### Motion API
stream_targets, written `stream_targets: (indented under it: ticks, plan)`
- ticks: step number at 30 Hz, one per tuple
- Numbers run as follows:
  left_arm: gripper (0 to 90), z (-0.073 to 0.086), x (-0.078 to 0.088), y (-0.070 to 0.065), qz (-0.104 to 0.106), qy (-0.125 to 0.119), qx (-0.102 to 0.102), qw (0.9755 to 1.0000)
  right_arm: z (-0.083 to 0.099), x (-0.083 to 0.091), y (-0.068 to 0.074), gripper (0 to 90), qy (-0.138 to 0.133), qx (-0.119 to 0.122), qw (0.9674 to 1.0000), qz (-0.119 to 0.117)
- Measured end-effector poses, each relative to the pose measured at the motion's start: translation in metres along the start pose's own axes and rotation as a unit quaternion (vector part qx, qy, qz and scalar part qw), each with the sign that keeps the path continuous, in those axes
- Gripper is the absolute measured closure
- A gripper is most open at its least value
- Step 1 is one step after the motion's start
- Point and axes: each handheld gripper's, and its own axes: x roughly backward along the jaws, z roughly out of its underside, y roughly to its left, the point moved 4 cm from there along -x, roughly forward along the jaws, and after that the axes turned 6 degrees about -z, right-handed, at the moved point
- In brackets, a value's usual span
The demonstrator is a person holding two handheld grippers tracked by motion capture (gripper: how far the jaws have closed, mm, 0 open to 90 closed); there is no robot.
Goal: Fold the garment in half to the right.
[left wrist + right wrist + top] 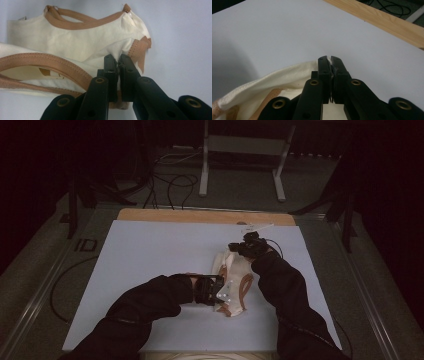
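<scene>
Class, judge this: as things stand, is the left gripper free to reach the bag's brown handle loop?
Probably not: the left gripper is shut on the cloth bag. The handle loop lies close and unblocked, but the gripper must let go first.

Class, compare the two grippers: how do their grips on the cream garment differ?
The left gripper pinches the garment beside its brown trim; the right gripper pinches a plain cream hem. In the high view, the left gripper holds the near end and the right gripper the far end. Both are shut on cloth over the white sheet.
</scene>
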Motion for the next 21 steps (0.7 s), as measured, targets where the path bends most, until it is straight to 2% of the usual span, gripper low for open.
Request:
stream_targets:
  ticks: [3, 12, 21]
  plan:
    - [86.1, -0.004, -0.004, 0.0, 0.002, 0.002, -0.006, 1.0, 0.003, 0.001, -0.003, 87.6, -0.001, -0.001, 1.0, -0.002]
    - [86.0, -0.018, -0.018, 0.001, 0.014, 0.0, -0.004, 0.9999, 0.018, 0.003, -0.015, 87.5, -0.004, -0.006, 1.0, 0.001]
    - [85.9, -0.026, -0.029, -0.002, 0.019, 0.0, -0.004, 0.9998, 0.037, 0.0, -0.026, 87.4, -0.008, -0.022, 0.9997, 0.0]
